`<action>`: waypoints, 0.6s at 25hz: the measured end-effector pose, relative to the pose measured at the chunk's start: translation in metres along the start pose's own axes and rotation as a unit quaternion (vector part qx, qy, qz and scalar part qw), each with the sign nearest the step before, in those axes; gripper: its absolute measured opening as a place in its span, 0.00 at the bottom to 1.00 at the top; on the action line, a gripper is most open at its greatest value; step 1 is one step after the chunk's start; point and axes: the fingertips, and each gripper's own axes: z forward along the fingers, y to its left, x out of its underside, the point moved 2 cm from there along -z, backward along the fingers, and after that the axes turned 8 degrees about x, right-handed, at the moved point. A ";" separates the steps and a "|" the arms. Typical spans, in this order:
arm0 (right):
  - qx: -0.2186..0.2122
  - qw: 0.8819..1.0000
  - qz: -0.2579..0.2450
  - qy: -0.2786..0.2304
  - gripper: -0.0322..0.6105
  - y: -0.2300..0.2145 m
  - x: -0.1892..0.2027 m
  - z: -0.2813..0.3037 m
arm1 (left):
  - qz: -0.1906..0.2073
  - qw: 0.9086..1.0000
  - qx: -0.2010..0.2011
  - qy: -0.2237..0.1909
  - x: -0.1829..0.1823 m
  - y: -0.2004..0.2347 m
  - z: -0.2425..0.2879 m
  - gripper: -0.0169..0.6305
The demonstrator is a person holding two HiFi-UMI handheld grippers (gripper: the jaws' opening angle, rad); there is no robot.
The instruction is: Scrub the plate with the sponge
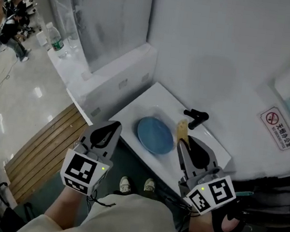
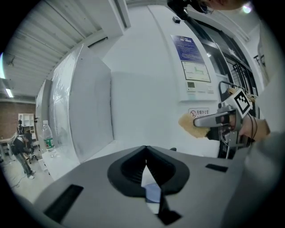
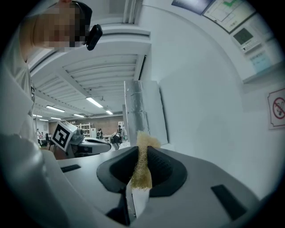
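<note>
The right gripper [image 1: 182, 142] grips the sponge [image 1: 182, 127], up over the plate's [image 1: 155, 135] right edge (plate lies in the sink [image 1: 135, 110]); the left gripper [image 1: 114, 127] is clenched, empty.

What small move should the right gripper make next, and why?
Probably lower the right gripper toward the blue plate. Its jaws are shut on the yellow sponge, but the sponge appears to be held in the air above the sink, not yet touching the plate, so scrubbing cannot begin.
</note>
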 end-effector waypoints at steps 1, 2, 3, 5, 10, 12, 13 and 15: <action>-0.005 1.000 0.006 -0.001 0.16 -0.004 -0.001 0.002 | -0.001 1.000 0.000 0.002 0.000 0.000 0.004 0.04; -0.009 1.000 0.009 -0.001 0.16 -0.007 -0.003 0.004 | -0.001 1.000 -0.001 0.005 0.000 0.001 0.008 0.04; -0.012 1.000 0.010 -0.001 0.16 -0.011 -0.003 0.006 | 0.000 1.000 -0.004 0.008 0.000 0.001 0.012 0.04; -0.015 1.000 0.007 0.002 0.16 -0.019 -0.002 0.012 | -0.003 1.000 -0.009 0.015 0.002 0.003 0.020 0.04; -0.027 0.999 0.009 0.017 0.16 -0.041 0.007 0.034 | -0.036 0.999 -0.006 0.039 0.015 0.011 0.049 0.04; -0.032 0.999 0.012 0.026 0.16 -0.050 0.015 0.045 | -0.041 0.998 -0.008 0.052 0.022 0.016 0.063 0.04; -0.033 0.999 0.014 0.030 0.16 -0.055 0.020 0.052 | -0.041 0.997 -0.009 0.060 0.027 0.018 0.070 0.04; -0.034 0.999 0.019 0.033 0.16 -0.063 0.027 0.064 | -0.039 0.996 -0.007 0.074 0.037 0.022 0.086 0.10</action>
